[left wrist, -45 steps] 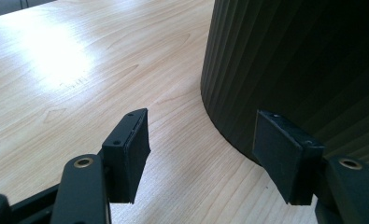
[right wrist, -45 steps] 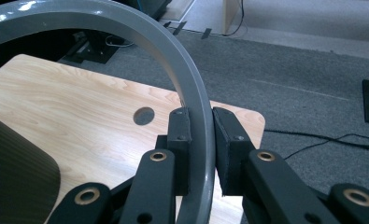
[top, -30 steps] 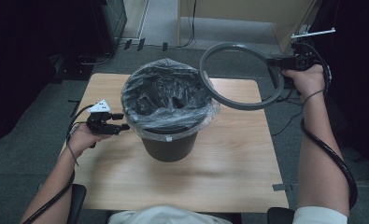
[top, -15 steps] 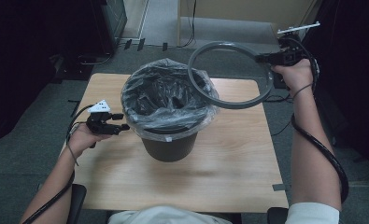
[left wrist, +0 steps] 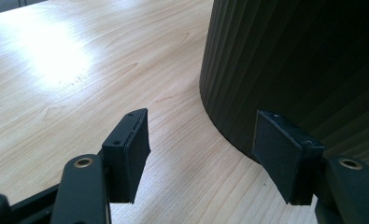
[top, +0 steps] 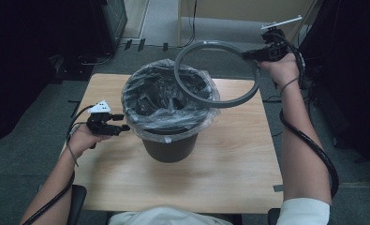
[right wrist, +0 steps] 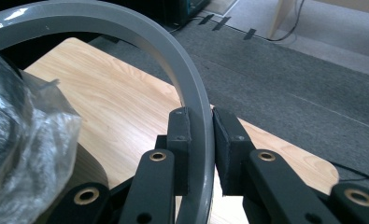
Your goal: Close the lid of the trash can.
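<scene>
1. The right gripper (top: 260, 54) has its fingers clamped on the grey ring (top: 215, 101), held above the bin (top: 168, 140).
2. The left gripper (top: 122, 123) has its fingers spread wide beside the bin.
3. Risk: lowered off-centre, the ring could snag the plastic liner (top: 147, 105).

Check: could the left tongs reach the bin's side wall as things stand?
Probably yes. The left tongs are open and empty beside the bin, with bare table between them and nothing in the way.
</scene>
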`<act>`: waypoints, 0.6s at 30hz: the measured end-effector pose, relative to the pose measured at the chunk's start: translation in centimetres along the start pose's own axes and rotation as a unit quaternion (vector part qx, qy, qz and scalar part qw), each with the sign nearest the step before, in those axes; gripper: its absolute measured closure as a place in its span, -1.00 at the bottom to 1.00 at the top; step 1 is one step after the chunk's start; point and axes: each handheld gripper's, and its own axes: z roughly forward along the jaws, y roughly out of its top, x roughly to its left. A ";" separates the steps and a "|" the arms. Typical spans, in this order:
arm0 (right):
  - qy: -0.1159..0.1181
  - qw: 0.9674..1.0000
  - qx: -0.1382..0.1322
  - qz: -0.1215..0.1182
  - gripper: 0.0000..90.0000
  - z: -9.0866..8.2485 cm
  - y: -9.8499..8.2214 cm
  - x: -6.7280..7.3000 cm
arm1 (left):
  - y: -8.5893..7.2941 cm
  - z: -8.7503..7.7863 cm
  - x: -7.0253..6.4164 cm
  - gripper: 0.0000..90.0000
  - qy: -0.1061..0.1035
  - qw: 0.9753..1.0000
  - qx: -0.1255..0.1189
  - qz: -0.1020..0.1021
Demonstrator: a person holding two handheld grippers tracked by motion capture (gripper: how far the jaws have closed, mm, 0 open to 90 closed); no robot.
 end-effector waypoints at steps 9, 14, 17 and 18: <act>0.010 1.000 0.006 -0.006 0.75 1.2 0.8 1.3 | 0.0 -0.1 0.1 -0.21 0.000 1.000 -0.003 -0.001; 0.016 1.000 0.008 -0.009 0.75 1.9 1.1 2.0 | 0.0 -0.1 0.1 -0.21 0.000 1.000 -0.004 -0.001; 0.020 1.000 0.008 -0.009 0.75 2.1 1.3 2.3 | 0.0 -0.1 0.1 -0.21 -0.001 1.000 -0.004 0.000; 0.021 1.000 0.008 -0.009 0.75 2.3 1.4 2.5 | 0.0 -0.1 0.1 -0.21 -0.001 1.000 -0.004 0.000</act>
